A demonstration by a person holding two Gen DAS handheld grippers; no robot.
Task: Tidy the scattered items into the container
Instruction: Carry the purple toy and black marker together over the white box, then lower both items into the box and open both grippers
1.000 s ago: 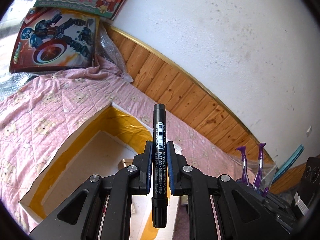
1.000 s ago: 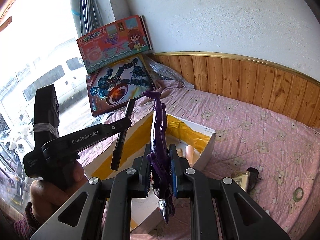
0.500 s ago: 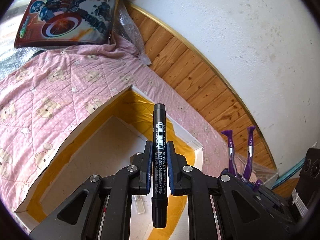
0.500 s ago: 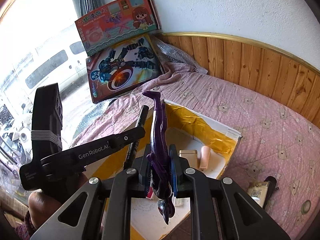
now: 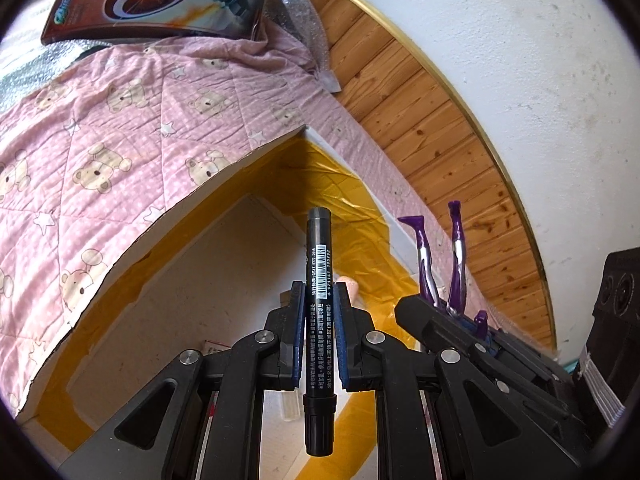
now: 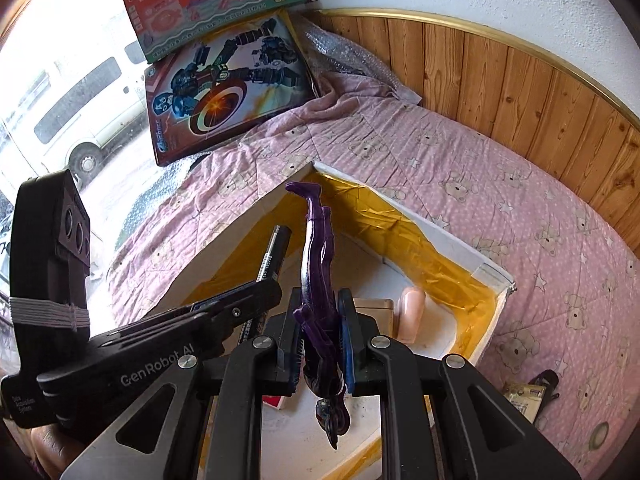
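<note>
With the left gripper (image 5: 318,332) clamping the black marker (image 5: 319,320) and the right gripper (image 6: 320,336) clamping the purple figure (image 6: 320,280), both are hanging over the yellow-lined box (image 6: 452,240), so lowering inside before releasing seems wise.

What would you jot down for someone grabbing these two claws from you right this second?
Left claw: shut on a black marker, above the open box.
Right claw: shut on a purple doll, also above the box.
Done: a few small items already lie inside the box.
Left: drop both in, then collect the small bits on the pink quilt at the right.
</note>
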